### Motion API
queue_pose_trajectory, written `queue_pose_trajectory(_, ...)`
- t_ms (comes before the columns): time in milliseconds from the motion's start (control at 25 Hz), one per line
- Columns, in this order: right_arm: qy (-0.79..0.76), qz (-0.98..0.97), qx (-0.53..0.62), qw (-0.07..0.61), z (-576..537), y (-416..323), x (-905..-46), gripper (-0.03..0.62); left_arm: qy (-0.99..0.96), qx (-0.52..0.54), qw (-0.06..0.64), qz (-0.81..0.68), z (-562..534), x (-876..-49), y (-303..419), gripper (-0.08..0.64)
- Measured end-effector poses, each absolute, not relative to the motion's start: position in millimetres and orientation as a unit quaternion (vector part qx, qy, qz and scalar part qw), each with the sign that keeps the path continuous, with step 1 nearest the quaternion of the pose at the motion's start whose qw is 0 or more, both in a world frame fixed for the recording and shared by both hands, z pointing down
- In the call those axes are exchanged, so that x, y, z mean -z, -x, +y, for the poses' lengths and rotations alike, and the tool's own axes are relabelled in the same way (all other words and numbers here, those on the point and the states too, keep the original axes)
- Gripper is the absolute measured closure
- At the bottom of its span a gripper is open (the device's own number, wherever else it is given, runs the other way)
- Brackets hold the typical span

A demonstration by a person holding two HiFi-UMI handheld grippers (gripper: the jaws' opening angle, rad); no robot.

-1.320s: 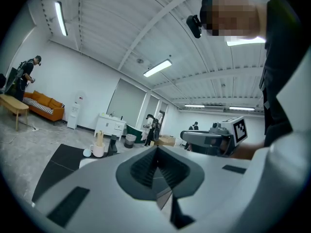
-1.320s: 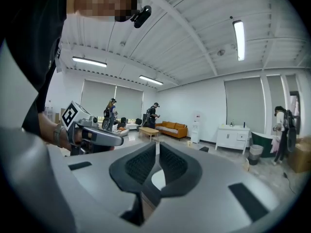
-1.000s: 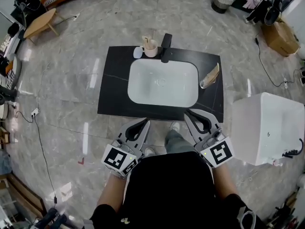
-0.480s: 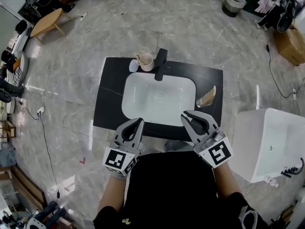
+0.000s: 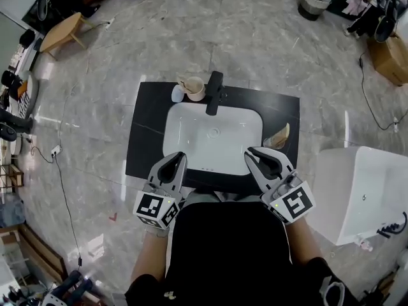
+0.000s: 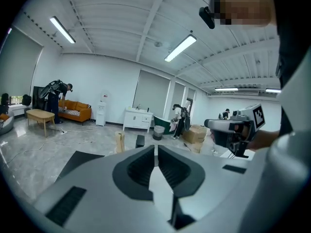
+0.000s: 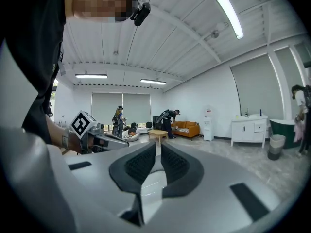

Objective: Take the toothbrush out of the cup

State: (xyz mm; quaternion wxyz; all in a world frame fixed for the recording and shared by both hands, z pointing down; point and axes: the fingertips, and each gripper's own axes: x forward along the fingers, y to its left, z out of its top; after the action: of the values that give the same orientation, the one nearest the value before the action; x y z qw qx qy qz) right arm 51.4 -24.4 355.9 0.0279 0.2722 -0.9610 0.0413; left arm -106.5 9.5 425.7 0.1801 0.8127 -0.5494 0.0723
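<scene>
Pressed together and empty, the grey left gripper and right gripper are held above the near side of the white rectangular basin. The pale toothbrush is seen standing in the beige round cup, just left of the black faucet.

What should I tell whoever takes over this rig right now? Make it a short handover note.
Left gripper: shut, empty, at the basin's front left corner.
Right gripper: shut, empty, at its front right corner.
Cup: back left of the counter, just left of the faucet; toothbrush inside it.
Done: nothing yet.
Left: reach across the basin, open a gripper, grip the toothbrush, lift it out.
</scene>
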Motion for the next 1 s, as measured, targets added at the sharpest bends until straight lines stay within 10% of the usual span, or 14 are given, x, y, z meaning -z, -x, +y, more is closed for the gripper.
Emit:
queue_pose_trajectory(480,-0.383,-0.919,-0.075,0.053,-33.3,-42.5,-363.7,0.549,-0.839,-0.085,0.188,-0.503,-48.2,-448.8,154.0,0.525)
queue_pose_trajectory(1000,-0.486,-0.864,-0.108,0.081,-14.3,-39.3,-375.8,0.549,-0.840,-0.110,0.229,-0.480,-150.6,-517.4,181.2,0.351)
